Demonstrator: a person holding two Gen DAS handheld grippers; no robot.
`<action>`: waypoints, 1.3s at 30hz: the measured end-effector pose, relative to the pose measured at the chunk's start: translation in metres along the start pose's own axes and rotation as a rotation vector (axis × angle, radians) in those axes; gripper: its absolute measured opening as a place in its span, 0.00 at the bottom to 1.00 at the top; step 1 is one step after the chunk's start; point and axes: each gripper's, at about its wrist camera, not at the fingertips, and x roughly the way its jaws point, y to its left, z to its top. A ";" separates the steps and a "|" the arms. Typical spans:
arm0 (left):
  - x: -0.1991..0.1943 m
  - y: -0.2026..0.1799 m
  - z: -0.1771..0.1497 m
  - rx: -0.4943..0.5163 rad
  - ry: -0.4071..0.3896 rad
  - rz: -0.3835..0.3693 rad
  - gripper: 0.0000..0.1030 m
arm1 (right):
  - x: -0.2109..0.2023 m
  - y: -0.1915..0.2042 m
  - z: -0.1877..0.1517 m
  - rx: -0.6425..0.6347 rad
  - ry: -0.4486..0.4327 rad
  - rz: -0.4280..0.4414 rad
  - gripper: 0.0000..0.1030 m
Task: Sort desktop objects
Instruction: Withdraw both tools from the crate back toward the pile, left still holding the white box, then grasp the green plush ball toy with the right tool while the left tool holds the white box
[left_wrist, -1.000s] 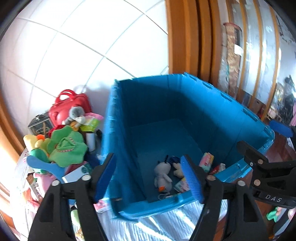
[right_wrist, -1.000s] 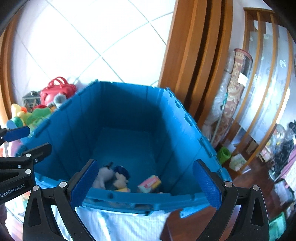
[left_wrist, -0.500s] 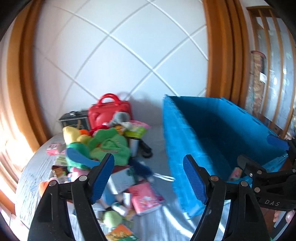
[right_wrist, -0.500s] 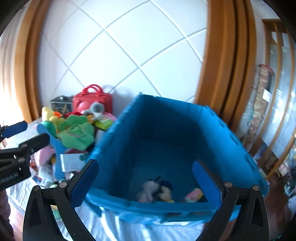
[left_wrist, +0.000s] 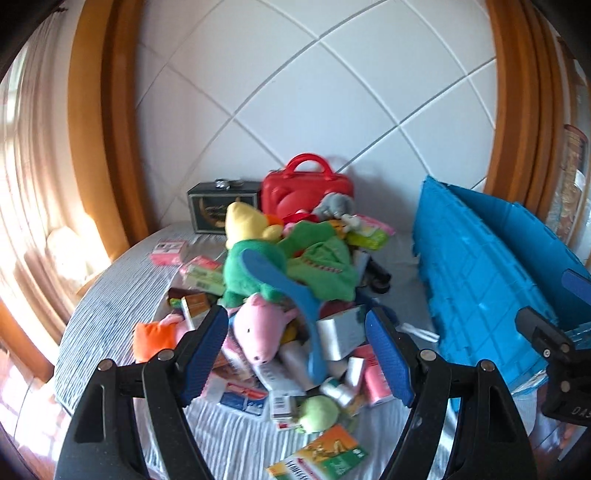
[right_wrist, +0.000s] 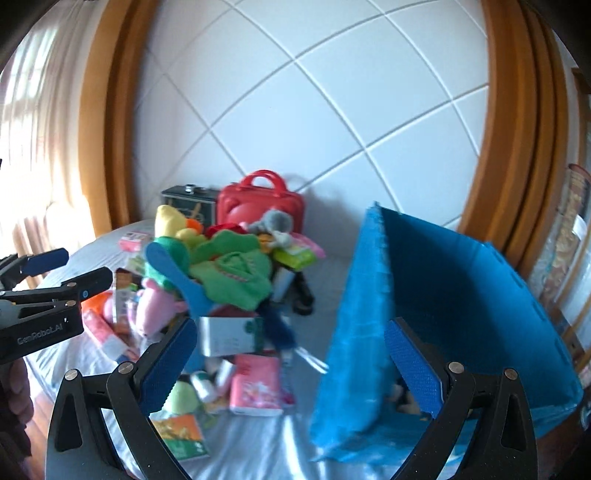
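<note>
Facing the toy pile (left_wrist: 291, 295) left of the blue crate (left_wrist: 491, 291), both grippers, left gripper (left_wrist: 295, 350) and right gripper (right_wrist: 291, 362), hung empty with jaws released, apparently between picks; next, choosing and closing on one item.

Wall: white padded panel (left_wrist: 314, 96) with diagonal seams, behind the table.
Frame: orange-brown wooden trim (left_wrist: 99, 122) on both sides of the panel.
Curtain: pale, sunlit folds (left_wrist: 29, 206) left of the trim.
Table: round, under a striped light cloth (left_wrist: 122, 280).
</note>
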 end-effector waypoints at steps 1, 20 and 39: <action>0.003 0.008 -0.001 -0.004 0.009 0.008 0.74 | 0.003 0.007 0.000 -0.001 0.005 0.011 1.00; 0.105 0.131 -0.090 -0.047 0.295 0.126 0.74 | 0.128 0.056 -0.076 0.097 0.330 0.095 1.00; 0.212 0.033 -0.152 0.095 0.491 -0.089 0.64 | 0.197 0.071 -0.158 0.161 0.577 0.108 0.84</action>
